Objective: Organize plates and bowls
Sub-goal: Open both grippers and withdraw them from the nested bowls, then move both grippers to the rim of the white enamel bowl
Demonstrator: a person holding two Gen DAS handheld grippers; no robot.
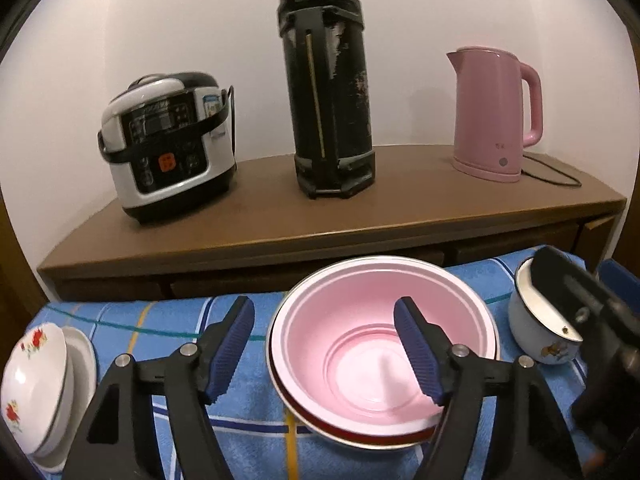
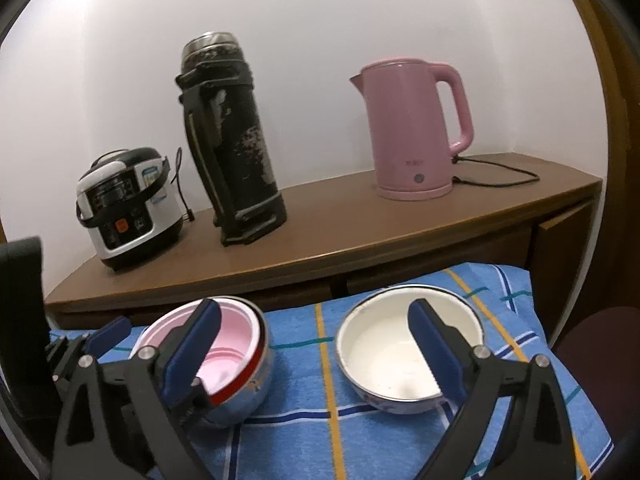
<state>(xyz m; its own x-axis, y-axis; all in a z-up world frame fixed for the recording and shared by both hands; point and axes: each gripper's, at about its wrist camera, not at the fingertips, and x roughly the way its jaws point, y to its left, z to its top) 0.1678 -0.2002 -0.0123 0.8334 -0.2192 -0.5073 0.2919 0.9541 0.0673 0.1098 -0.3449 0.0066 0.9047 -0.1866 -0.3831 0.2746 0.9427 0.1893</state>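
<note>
Floral bowl (image 1: 34, 376) far left on plate (image 1: 82, 364). Left tool (image 1: 324, 354) spread wide, straddling pink bowl's (image 1: 360, 344) near rim, gripping nothing. Right tool (image 2: 316, 354) likewise released, one finger inside white bowl (image 2: 384, 356). All on blue cloth (image 2: 304, 412).

Both grippers share one build. The left gripper (image 1: 324, 350) has matte black plastic arms, angular with triangular cut-outs, joined by round silver pivot screws. Its fingers (image 1: 418, 350) carry dark blue ribbed rubber pads. The right gripper (image 2: 314, 354) shows the same black arms, silver screws and blue ribbed pads (image 2: 438, 354).
</note>
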